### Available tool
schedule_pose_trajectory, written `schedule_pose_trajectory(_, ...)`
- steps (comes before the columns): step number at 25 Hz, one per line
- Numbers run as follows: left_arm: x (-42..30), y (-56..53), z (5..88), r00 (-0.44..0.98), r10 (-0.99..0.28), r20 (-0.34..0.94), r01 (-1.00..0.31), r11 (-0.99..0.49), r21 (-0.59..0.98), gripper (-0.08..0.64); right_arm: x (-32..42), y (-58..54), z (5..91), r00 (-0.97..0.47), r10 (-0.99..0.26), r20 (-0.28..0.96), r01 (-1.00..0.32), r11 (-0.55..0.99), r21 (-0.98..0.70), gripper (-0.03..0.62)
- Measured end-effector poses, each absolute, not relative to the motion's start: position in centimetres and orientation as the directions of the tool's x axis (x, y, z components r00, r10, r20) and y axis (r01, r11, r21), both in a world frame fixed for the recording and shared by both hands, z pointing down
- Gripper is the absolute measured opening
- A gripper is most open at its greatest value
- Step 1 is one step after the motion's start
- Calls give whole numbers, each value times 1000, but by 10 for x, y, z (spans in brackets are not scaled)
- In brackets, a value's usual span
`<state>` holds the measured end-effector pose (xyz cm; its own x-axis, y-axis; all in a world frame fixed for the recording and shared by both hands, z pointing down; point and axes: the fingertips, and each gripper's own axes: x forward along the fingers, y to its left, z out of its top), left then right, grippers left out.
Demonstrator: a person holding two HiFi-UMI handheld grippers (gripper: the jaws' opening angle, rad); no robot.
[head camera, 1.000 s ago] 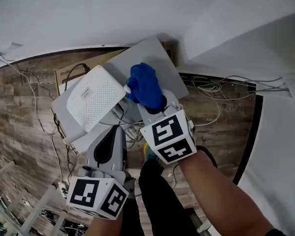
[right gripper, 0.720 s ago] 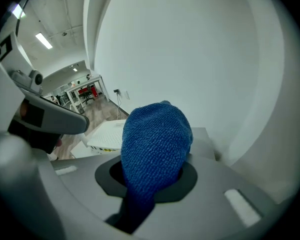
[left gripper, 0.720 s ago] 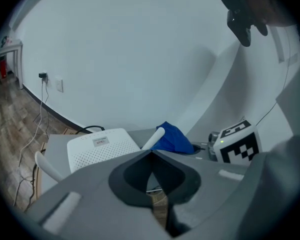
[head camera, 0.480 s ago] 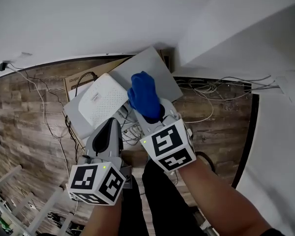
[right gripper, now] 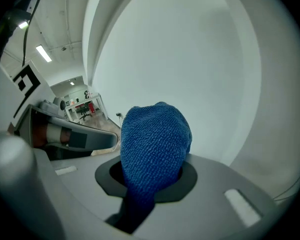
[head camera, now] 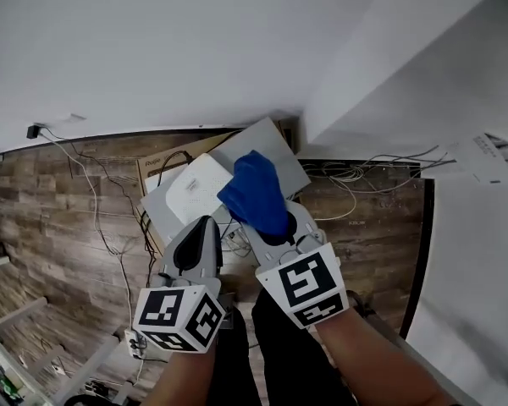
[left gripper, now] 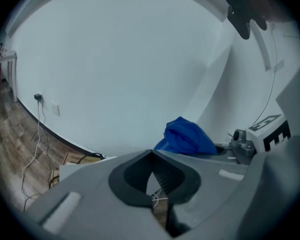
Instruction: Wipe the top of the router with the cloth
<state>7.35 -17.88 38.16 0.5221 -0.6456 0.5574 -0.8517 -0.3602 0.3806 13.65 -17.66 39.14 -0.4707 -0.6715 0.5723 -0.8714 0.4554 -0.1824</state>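
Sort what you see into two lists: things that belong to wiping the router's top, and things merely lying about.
Belong to the job:
router
blue cloth
right gripper, clamped on the cloth

Just lying about:
cardboard box
grey panel
loose cables on the floor
left gripper, shut and empty

Office-like room corner: white walls [head camera: 195,41], wood-look floor [head camera: 59,218], loose cables [head camera: 356,172], cardboard box [head camera: 157,169].
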Motion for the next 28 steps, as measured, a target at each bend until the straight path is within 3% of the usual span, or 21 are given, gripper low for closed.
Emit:
schedule_pose_trajectory(9,70,-150,218,599,-645,474,-798,-527,292,0,154,-131,200,-402,-842,359,-916,374,-148,95)
schedule_pose_trajectory(14,45,-82,121,691,-654,307,-715,-680,162,0,142,-34,116,-275,-936,218,-962,267,-65,95)
schedule_pose_trajectory(20,-103,107,40,748,-657,91,-663,-733,150,0,6,189,46,-200,-973,113,-975,209,78,95)
schedule_pose_trajectory(24,-210,232,14,757,-646,98,-652,-740,163,0,-91,305,22,-183,-973,144,-980,192,51,95)
schedule_pose_trajectory(28,-273,299,-10,710,-696,110,-701,-681,212,0,-148,364,-20,-208,-965,159,-973,221,68,97)
